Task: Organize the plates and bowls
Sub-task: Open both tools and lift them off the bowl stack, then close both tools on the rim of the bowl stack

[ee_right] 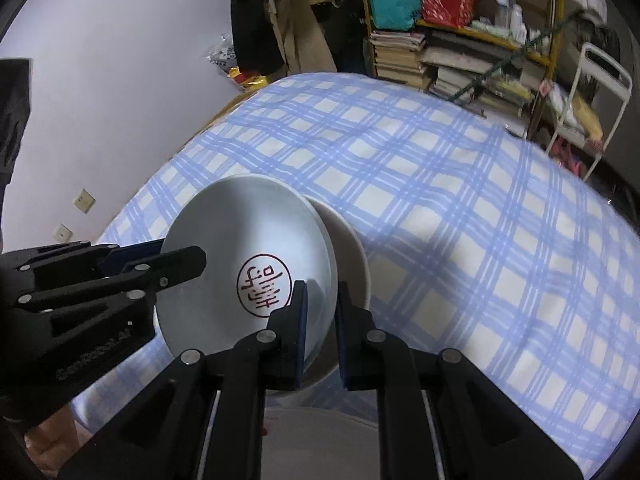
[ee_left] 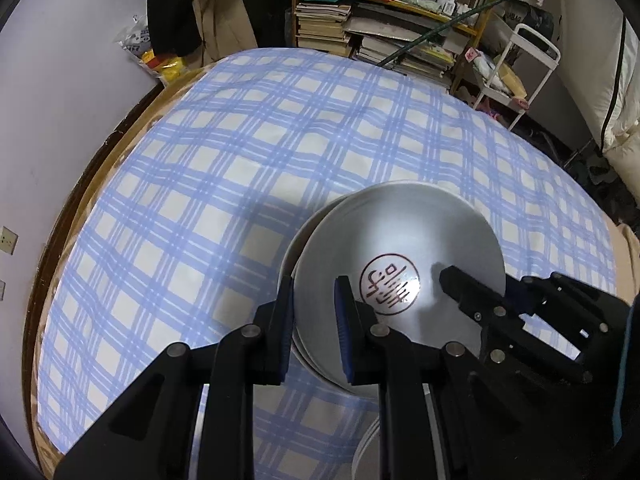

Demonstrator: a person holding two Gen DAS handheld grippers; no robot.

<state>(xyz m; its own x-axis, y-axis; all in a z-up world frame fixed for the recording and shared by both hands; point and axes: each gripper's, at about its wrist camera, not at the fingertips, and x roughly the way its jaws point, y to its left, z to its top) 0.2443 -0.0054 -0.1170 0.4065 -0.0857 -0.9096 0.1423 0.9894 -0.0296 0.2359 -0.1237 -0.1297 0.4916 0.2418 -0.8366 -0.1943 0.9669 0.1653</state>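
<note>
Holding: a white bowl [ee_left: 400, 248] with a red round seal mark [ee_left: 390, 284] inside, pinched at opposite rims by both tools.
Left hand-held gripper [ee_left: 314, 328]: blue pads [ee_left: 343, 320] nearly together, clamped across the bowl's rim; one finger inside, one outside.
Right hand-held gripper [ee_right: 322, 326]: pressed almost fully together on the rim at the opposite side, again one finger on each face of the wall.
Second bowl [ee_right: 352, 248]: white, sits directly under the held one; its rim shows past the upper bowl's edge. Whether the two touch cannot be told.
Place: both bowls over the tabletop [ee_left: 224, 160], which is covered by a blue-and-white checked cloth.
Other white rim [ee_left: 366, 444]: a curved white edge shows low between the fingers; what it is stays unclear.
Background: shelf of stacked books [ee_left: 324, 24], white cart [ee_left: 532, 64], dark clothes [ee_left: 172, 4] hanging by the wall.
</note>
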